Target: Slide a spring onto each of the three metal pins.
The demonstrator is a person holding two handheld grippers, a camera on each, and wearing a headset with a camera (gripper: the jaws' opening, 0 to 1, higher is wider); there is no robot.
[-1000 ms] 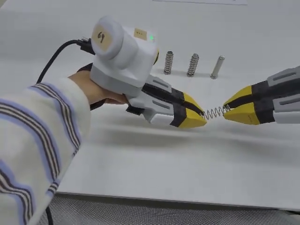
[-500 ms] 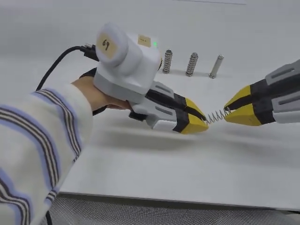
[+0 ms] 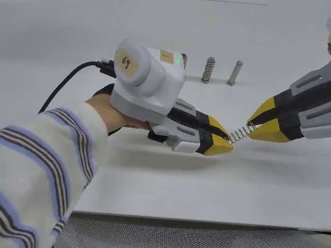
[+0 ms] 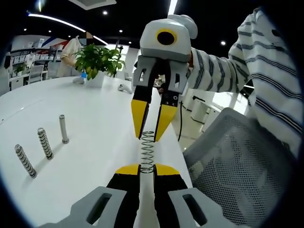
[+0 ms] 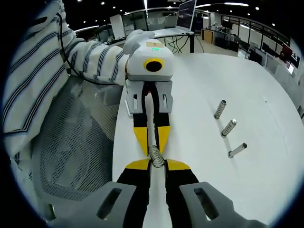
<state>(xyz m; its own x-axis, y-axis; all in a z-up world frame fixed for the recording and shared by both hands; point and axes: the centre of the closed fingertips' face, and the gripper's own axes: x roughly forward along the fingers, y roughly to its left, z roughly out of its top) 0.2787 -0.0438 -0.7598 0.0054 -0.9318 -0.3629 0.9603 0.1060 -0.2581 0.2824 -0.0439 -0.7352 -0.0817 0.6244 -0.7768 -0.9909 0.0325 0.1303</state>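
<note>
Left tongs [image 3: 226, 140] and right tongs [image 3: 252, 126] at either end of spring [image 3: 239, 134], axis tip-to-tip

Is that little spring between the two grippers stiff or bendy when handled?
Probably bendy: the spring is thin open wire, spanning the left gripper and right gripper. Likely very light. Being round, it may roll if dropped on the table.

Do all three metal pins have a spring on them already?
No, the near pin and middle pin are loaded, but the far pin stands bare, and the loose spring is gripped by the left tongs and right tongs.
</note>
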